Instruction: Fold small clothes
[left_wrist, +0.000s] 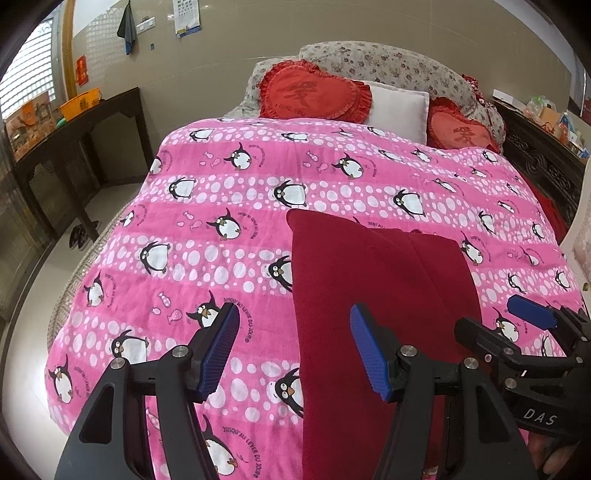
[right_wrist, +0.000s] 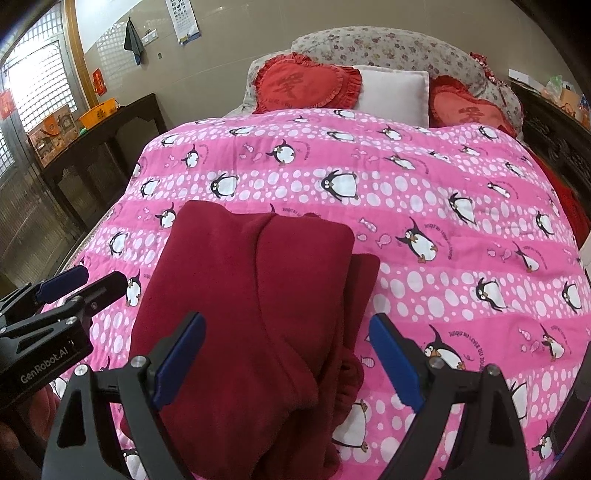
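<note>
A dark red fleece garment (left_wrist: 373, 306) lies folded lengthwise on the pink penguin bedspread (left_wrist: 207, 221); it also shows in the right wrist view (right_wrist: 258, 295), with a layer sticking out at its right edge. My left gripper (left_wrist: 295, 350) is open and empty, hovering over the garment's near left edge. My right gripper (right_wrist: 288, 354) is open and empty, above the garment's near end. The right gripper also shows at the right edge of the left wrist view (left_wrist: 524, 325), and the left gripper shows at the left edge of the right wrist view (right_wrist: 74, 284).
Two red heart cushions (left_wrist: 314, 94) and a white pillow (left_wrist: 400, 110) lie at the head of the bed, against a floral headboard cover (left_wrist: 388, 66). A dark wooden side table (left_wrist: 74, 147) stands left of the bed, slippers (left_wrist: 79, 236) on the floor beside it.
</note>
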